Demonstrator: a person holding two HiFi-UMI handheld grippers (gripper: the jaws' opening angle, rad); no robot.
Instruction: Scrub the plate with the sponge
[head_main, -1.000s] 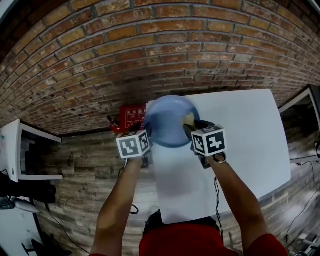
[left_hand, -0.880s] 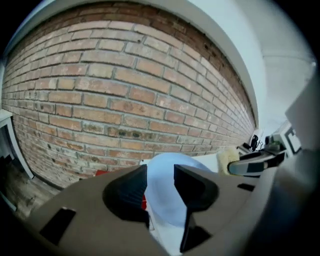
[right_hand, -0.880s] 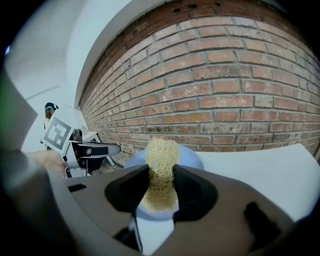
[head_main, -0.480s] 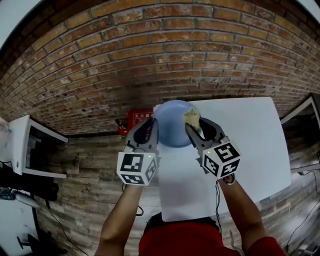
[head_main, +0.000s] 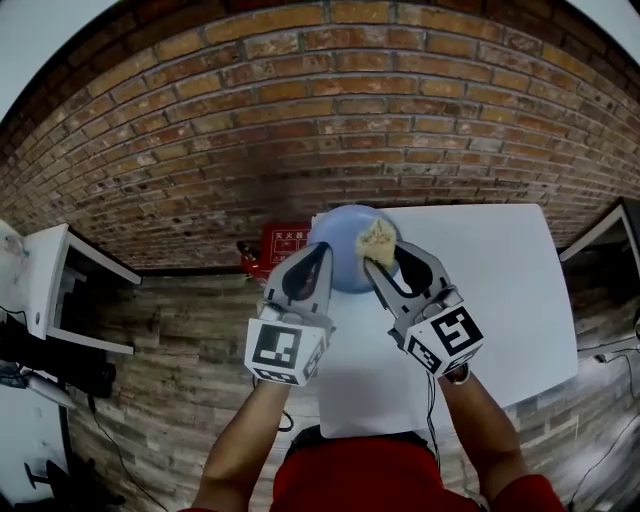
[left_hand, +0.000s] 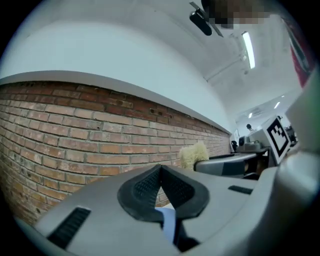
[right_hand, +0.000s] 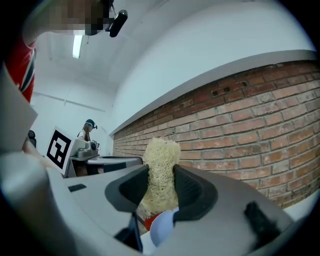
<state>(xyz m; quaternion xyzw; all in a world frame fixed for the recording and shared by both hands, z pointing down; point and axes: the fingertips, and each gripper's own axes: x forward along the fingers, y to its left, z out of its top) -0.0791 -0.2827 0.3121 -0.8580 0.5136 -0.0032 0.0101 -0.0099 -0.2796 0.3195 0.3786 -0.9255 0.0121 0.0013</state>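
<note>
The blue plate (head_main: 345, 255) is up in front of the brick wall, over the table's far left corner. My left gripper (head_main: 324, 252) has just been closing and is now shut on the plate's left rim; in the left gripper view a strip of that rim (left_hand: 168, 223) sits between the jaws of my left gripper (left_hand: 160, 171). My right gripper (head_main: 384, 252) is shut on the pale yellow sponge (head_main: 379, 238), which rests against the plate's right side. In the right gripper view the sponge (right_hand: 161, 165) stands between the pads, with the plate (right_hand: 161, 229) just below.
The white table (head_main: 480, 300) lies below and to the right. A red box (head_main: 282, 240) sits on the floor by the brick wall (head_main: 300, 120). A white cabinet (head_main: 40, 290) stands at the far left. A person in the background (right_hand: 88, 131) is at another bench.
Both grippers have risen toward the camera and tipped up to point at the wall. The left jaws closed on the plate's rim. The sponge stayed in the right gripper.
</note>
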